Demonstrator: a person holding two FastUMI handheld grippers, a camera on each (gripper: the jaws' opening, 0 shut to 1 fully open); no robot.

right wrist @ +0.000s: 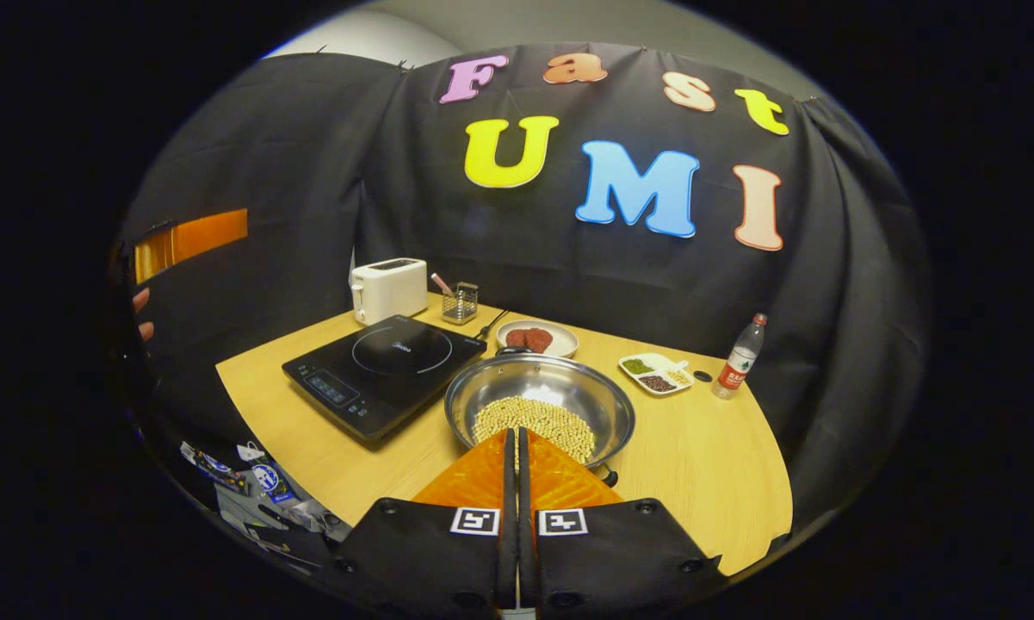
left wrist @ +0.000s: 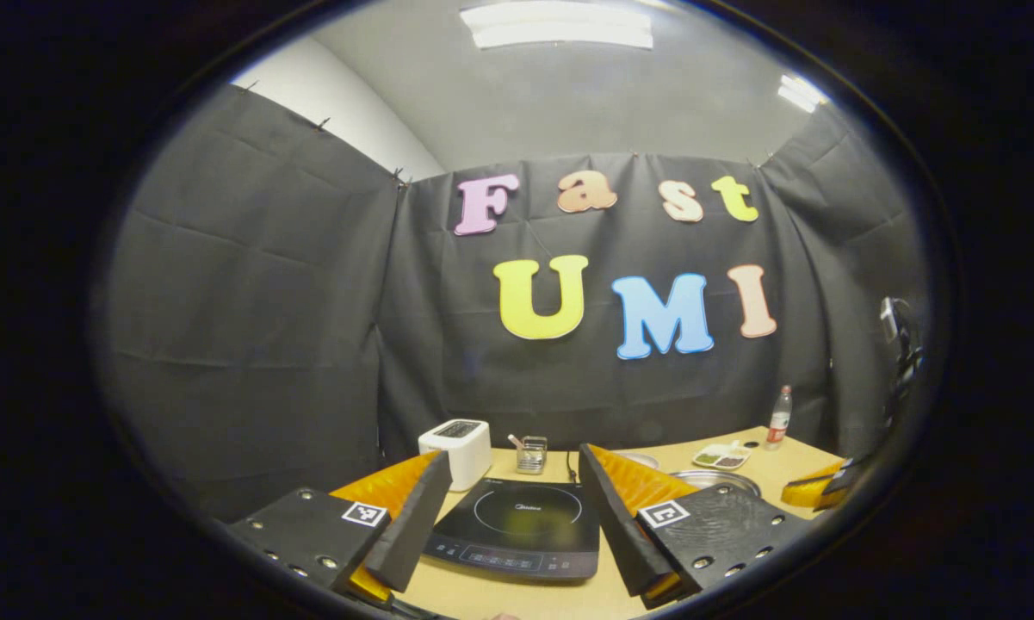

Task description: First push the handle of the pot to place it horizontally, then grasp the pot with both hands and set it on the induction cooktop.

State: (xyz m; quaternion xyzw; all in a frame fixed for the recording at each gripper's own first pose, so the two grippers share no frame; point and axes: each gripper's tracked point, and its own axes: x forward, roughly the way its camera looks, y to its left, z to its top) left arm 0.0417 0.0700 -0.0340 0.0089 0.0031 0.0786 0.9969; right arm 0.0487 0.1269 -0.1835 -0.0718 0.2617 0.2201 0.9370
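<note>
steel pot of soybeans, plate of red food

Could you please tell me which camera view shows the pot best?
The right gripper view: the pot sits whole on the table, its beans visible, just beyond the closed right gripper. The left gripper view catches a sliver of its rim behind a finger.

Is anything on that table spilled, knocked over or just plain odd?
Nothing stands out. The pot sits upright on the table beside the induction cooktop, its pale beans all inside. The toaster, bottle and divided dish stand tidy, with no spill visible.
</note>
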